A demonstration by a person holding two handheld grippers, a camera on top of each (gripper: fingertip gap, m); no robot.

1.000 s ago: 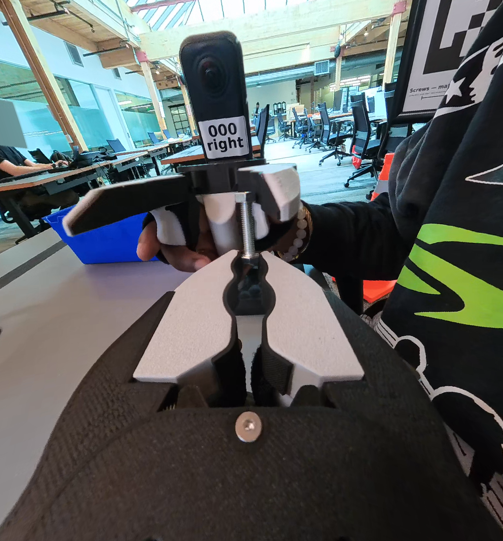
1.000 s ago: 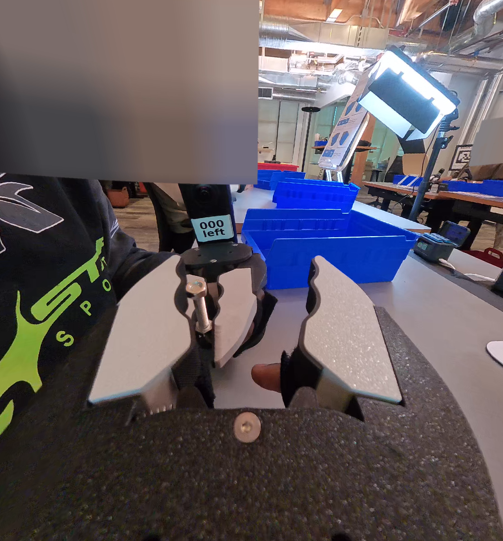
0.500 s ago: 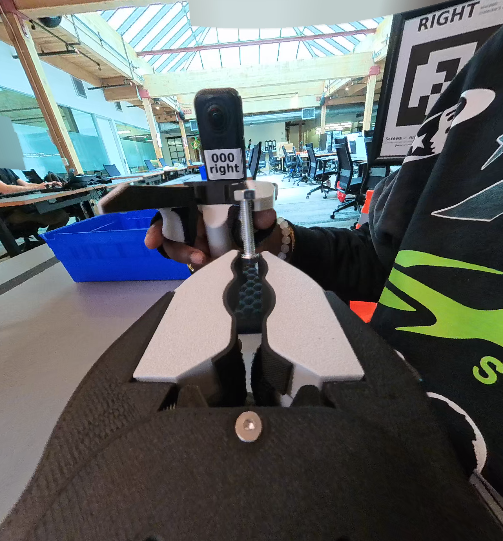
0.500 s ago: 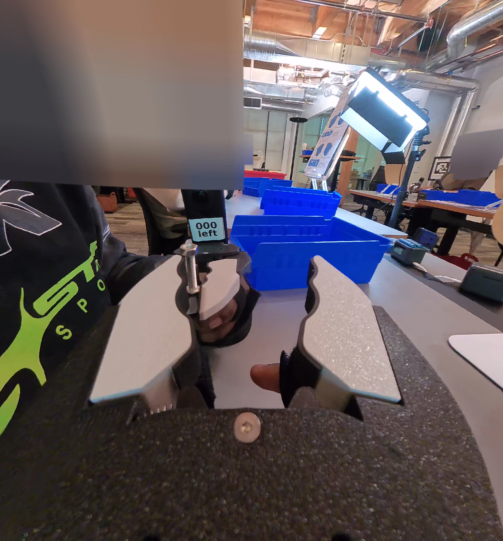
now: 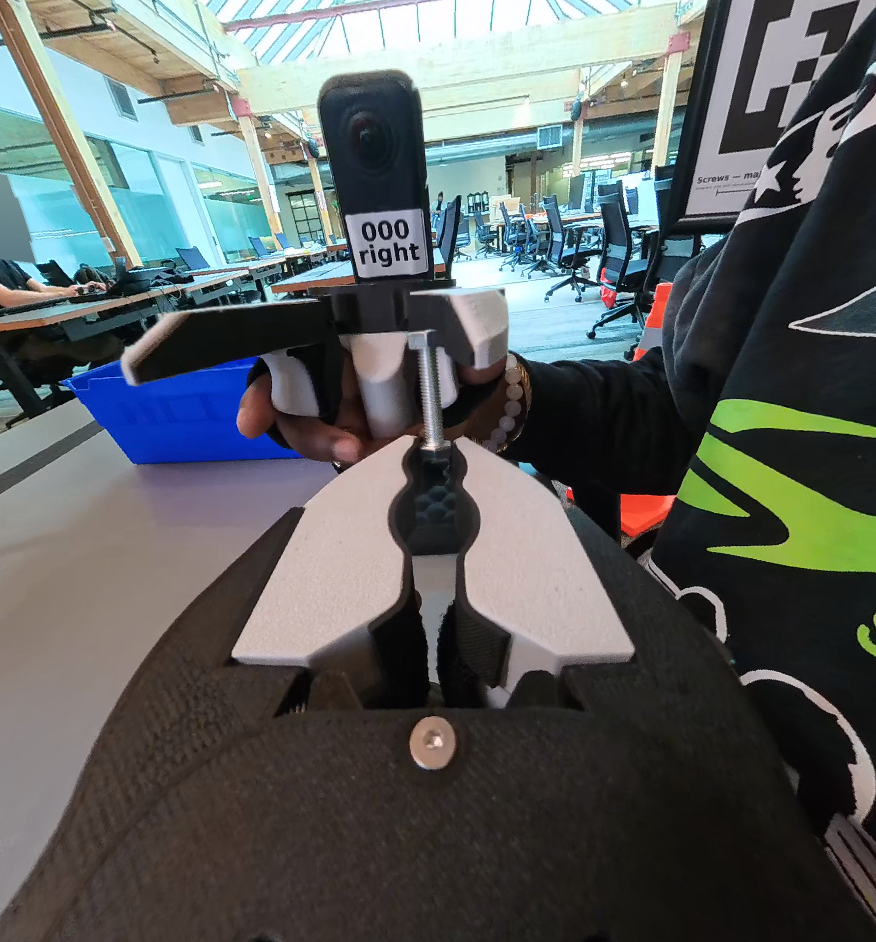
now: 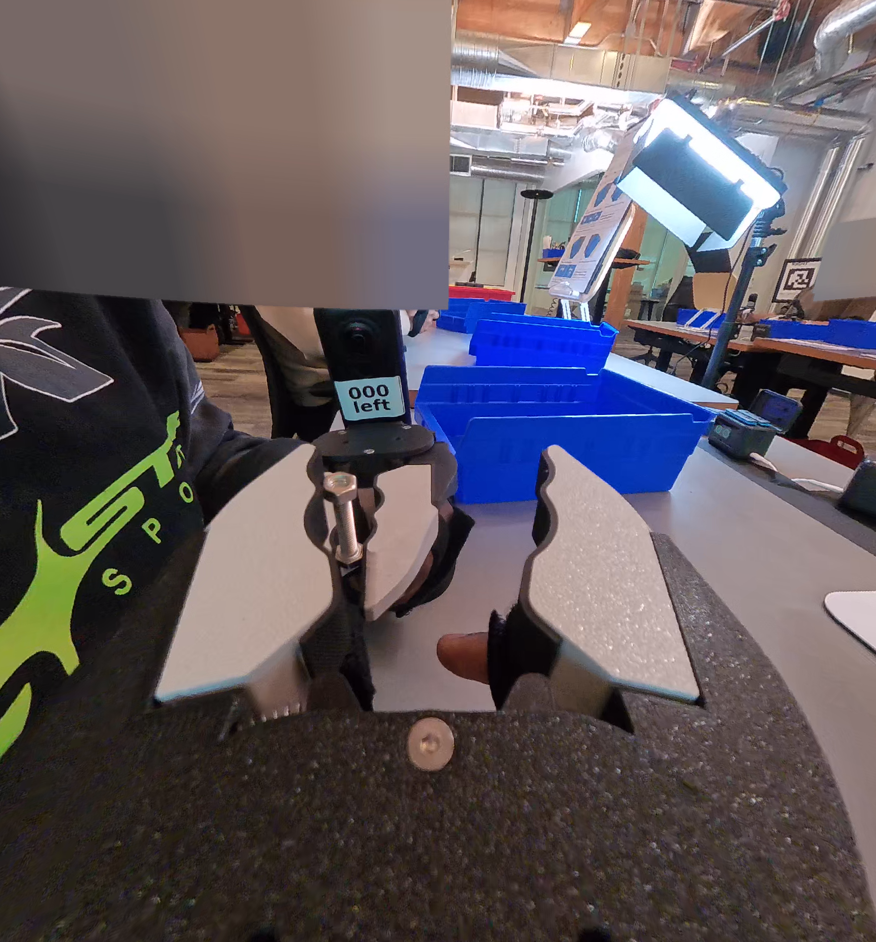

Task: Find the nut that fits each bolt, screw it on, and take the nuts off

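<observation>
Left tongs (image 5: pixel 433 459) were clamped narrow on a small silver hex nut (image 5: pixel 434 448) at their tips. A silver threaded steel bolt (image 5: pixel 429 387) stood upright out of that nut, hex head on top, shank exposed. All of it was held in the air above the grey tabletop (image 5: pixel 68 535), in front of the person's black-and-green sweatshirt (image 5: pixel 782 459).

Right tongs (image 6: pixel 425 520) were spread wide and held nothing. In the right wrist view the bolt (image 6: pixel 344 520) sat just beside the inner face of the right tongs' left finger (image 6: pixel 252 576); contact could not be told. The blue plastic bin (image 6: pixel 553 448) sat behind on the tabletop, well apart.

Handling judgement: bolt looked light, rigid, smooth metal, so slippery under flat pads. The hex head probably offered the best hold, flats giving purchase for turning; the threaded shank would likely roll or slip. The nut was tiny and gripped only at the tips, so it could pop out under side load. The turn should stay in line with the bolt's axis.
</observation>
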